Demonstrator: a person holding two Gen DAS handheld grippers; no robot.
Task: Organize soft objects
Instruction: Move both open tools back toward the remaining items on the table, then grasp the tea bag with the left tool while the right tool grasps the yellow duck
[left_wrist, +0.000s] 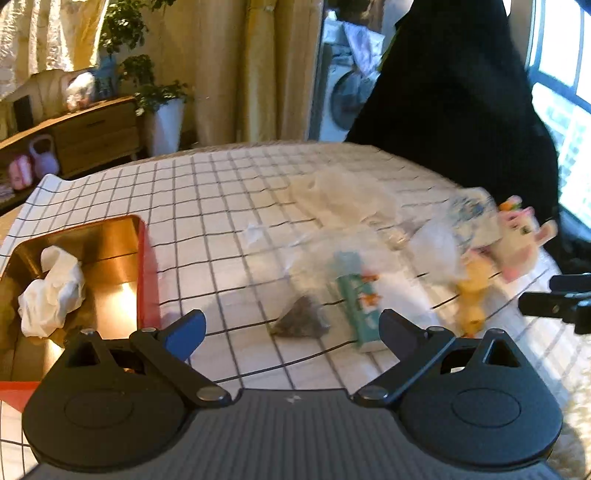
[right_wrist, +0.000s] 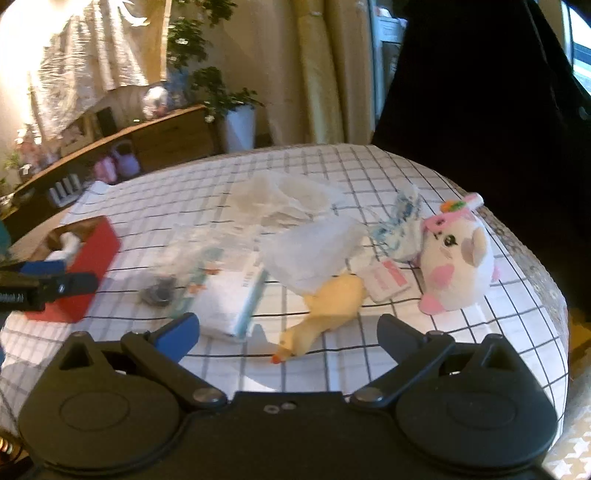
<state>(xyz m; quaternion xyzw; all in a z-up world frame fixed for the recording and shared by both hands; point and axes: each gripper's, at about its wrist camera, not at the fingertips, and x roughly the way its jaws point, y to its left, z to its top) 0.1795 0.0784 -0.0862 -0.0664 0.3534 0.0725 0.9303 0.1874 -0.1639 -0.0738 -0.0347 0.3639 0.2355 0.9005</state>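
Left tool (left_wrist: 291, 325) and right tool (right_wrist: 288, 328) both spread wide, gripping nothing, bare checked table (right_wrist: 406, 354) near its front edge, plush toy (right_wrist: 458, 262) by the right rim (left view blurred).

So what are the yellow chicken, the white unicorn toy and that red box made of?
The yellow chicken looks like smooth rubber or soft vinyl: even, slightly glossy skin with no fuzz. The white unicorn toy seems to be plush fabric, matte with a soft rounded shape and stitched-looking face. The red box is probably tin or foil-lined card: its gold inside mirrors the light sharply. Crumpled white cloth lies in it.
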